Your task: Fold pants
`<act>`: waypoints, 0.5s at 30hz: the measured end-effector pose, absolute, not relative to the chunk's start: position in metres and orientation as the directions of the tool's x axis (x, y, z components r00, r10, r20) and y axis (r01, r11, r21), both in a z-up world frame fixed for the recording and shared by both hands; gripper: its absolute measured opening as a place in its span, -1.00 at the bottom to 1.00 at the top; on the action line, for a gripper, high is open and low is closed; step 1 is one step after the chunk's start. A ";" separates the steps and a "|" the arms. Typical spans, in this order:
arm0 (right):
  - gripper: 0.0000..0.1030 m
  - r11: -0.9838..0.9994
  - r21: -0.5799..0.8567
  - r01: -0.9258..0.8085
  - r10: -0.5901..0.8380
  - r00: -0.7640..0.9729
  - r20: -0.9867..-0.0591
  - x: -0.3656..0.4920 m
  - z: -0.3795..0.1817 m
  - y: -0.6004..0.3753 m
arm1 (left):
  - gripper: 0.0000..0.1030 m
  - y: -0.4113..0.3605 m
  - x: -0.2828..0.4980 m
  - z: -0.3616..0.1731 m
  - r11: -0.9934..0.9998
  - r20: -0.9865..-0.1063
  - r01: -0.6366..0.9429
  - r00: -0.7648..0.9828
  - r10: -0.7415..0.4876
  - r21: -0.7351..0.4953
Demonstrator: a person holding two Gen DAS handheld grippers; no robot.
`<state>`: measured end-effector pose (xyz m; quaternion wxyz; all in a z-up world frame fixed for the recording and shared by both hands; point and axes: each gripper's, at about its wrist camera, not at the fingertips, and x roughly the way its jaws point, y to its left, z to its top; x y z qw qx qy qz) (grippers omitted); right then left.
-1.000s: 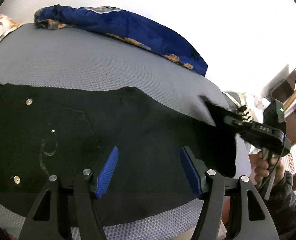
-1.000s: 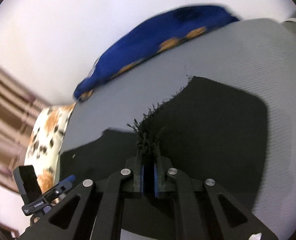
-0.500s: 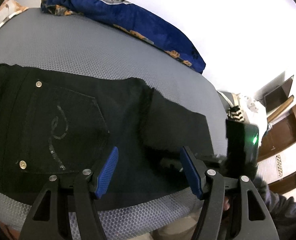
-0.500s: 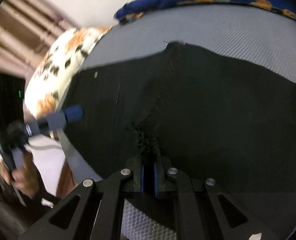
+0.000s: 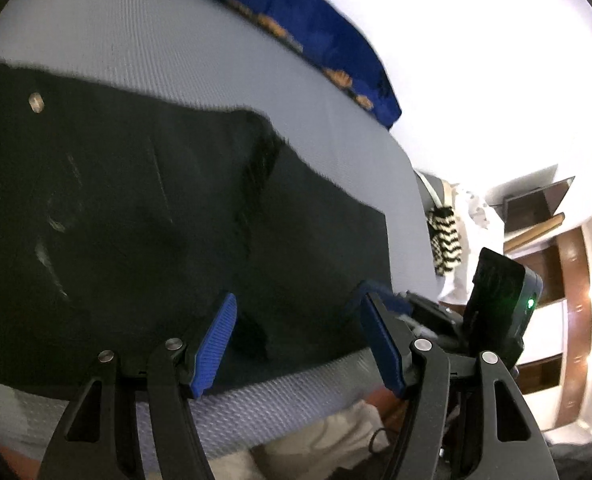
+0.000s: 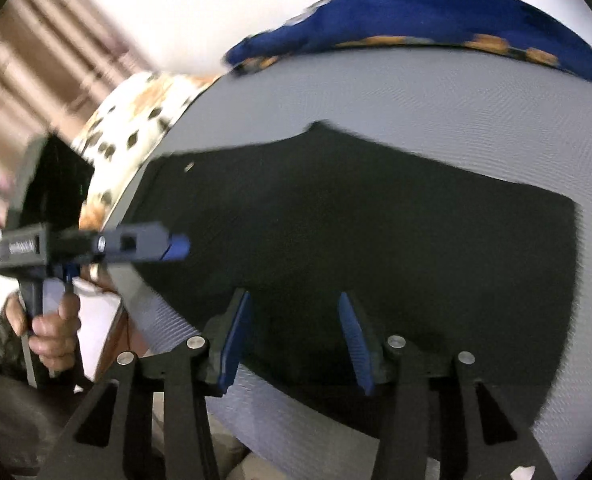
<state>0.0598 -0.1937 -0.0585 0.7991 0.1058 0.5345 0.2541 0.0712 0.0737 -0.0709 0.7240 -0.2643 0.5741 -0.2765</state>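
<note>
One pair of black pants lies flat on the grey mattress, a leg folded over it, with two metal rivets near its left end and one blue blanket beyond its far edge. Two grippers hover at its near edge. The left gripper stands open over the cloth; the right gripper is opening, nothing pinched between its blue pads.

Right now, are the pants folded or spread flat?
Folded. On the pants, one layer lies over another with a raised edge crossing them.
</note>
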 end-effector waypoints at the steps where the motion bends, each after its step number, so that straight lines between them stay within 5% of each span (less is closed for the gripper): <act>1: -0.12 0.855 0.452 -0.254 0.516 0.321 -0.794 0.059 -0.058 -0.206 | 0.26 0.071 0.071 -0.074 0.698 -0.679 0.089 0.173 -0.713 -0.710; 15: -0.12 0.847 0.523 -0.091 0.520 0.348 -0.780 0.055 -0.080 -0.242 | 0.11 0.043 0.071 -0.121 0.746 -0.746 -0.025 0.040 -0.664 -0.665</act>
